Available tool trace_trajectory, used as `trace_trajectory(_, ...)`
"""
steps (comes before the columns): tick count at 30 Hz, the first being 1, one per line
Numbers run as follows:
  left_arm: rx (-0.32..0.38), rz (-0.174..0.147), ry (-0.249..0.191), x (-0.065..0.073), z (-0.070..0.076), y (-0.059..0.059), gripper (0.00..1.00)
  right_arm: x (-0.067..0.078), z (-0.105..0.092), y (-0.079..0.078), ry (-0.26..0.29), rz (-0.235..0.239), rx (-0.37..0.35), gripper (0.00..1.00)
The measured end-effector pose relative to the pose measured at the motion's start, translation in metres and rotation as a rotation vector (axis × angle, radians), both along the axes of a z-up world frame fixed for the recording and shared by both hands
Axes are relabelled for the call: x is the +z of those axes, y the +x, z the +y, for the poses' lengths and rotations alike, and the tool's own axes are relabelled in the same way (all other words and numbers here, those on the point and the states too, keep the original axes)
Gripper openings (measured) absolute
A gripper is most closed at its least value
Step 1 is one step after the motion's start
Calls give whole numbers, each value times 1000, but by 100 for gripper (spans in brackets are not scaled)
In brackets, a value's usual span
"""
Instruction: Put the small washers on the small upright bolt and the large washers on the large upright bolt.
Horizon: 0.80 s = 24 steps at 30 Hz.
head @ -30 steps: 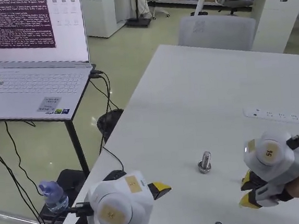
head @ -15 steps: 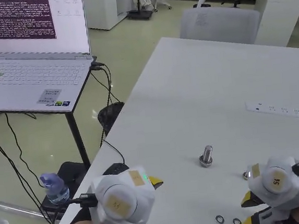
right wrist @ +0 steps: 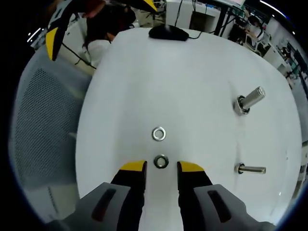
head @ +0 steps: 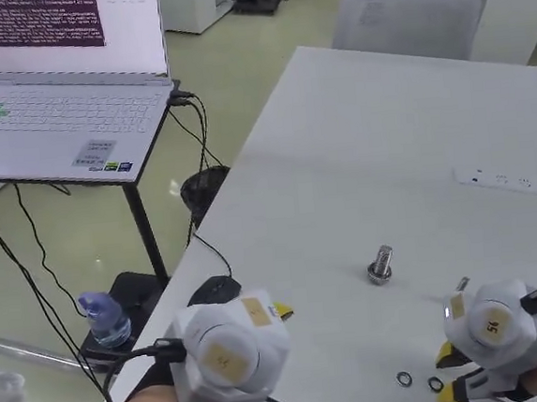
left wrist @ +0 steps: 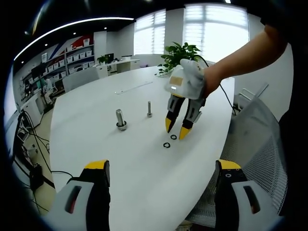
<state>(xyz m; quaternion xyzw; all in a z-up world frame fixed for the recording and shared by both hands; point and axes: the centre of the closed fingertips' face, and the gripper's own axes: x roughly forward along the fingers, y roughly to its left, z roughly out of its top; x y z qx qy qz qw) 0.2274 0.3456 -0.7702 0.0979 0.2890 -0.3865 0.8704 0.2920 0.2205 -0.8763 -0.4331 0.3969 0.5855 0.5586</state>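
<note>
Two small metal washers [right wrist: 160, 161] [right wrist: 159, 133] lie flat on the white table [head: 359, 155]. My right gripper [right wrist: 161, 167] is open, low over the table, and the nearer washer sits just between its yellow fingertips [right wrist: 134, 167]. The large upright bolt [head: 379, 265] and the thin small bolt [head: 461, 286] stand beyond them. The same washers [head: 403, 378] lie beside the right gripper [head: 451, 375] near the table's front edge. My left gripper [left wrist: 162, 168] is wide open and holds nothing, facing the bolts [left wrist: 120, 119] and the right gripper [left wrist: 176, 130].
A laptop [head: 56, 135] sits on a stand left of the table, with cables and a water bottle [head: 105, 319] on the floor below. A black mouse [head: 215, 290] lies at the table's left edge. A white power strip [head: 521, 182] lies far right, and a grey chair [head: 404, 24] stands behind.
The right gripper has come down and closer to the two washers at the front edge. The head camera has tipped and shifted. The left gripper has barely moved.
</note>
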Motion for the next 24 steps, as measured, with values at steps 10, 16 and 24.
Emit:
trace_trajectory(10,-1,-7,0,-2,2,1,92,0,2,0,6,4,-8,23)
trace_trajectory(16,1,-4,1,-3,2,-1,90,0,2,0,2,1,-5,20)
trace_trajectory(24,16,-25,8,-2,5,1,89,-1,-1,1,-32,0,-10,15)
